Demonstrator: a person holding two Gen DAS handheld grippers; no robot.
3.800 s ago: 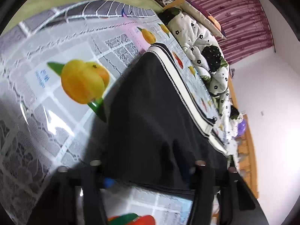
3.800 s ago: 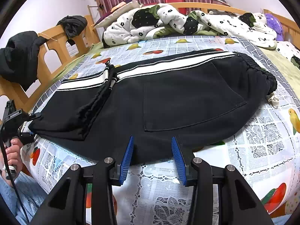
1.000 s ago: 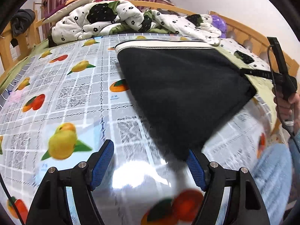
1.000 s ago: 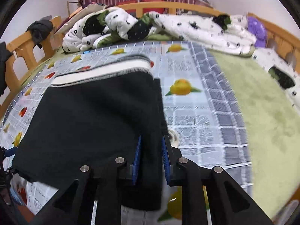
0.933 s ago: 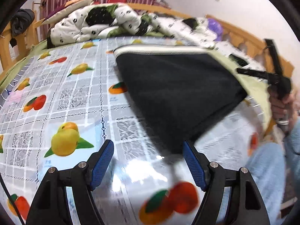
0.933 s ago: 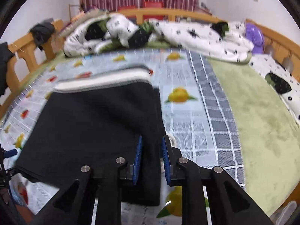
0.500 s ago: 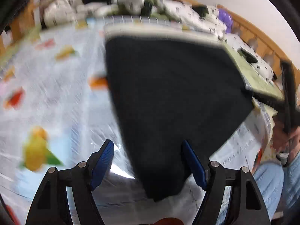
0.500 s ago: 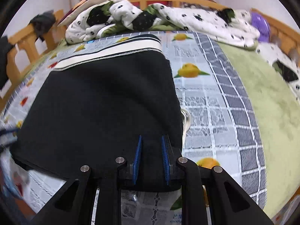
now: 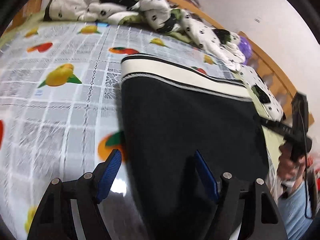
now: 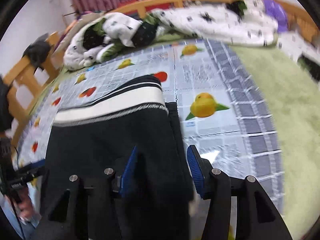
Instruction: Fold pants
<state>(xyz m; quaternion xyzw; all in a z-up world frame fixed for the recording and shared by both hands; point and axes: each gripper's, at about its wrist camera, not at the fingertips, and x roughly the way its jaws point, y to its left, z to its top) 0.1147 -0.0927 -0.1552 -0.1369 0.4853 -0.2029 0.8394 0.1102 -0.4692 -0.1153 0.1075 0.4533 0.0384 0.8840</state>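
Observation:
The black pants (image 9: 186, 120) with a white side stripe (image 9: 180, 74) lie folded over on the fruit-print cloth (image 9: 60, 104) of the bed. My left gripper (image 9: 158, 170) is open, its jaws astride the near left corner of the pants. In the right wrist view the pants (image 10: 112, 140) lie the same way. My right gripper (image 10: 162, 166) is open over their near right edge, holding nothing. The right gripper also shows at the far right of the left wrist view (image 9: 288, 130), held in a hand.
A crumpled white and black quilt (image 9: 124, 6) lies along the back of the bed. A green blanket (image 10: 284, 92) covers the right side. Wooden bed rails (image 10: 26, 76) stand at the left and back. A purple item (image 10: 276, 12) sits at the back right.
My right gripper was shut on the pants' edge and has opened and let go. My left gripper, open throughout, has moved in over the pants' near corner.

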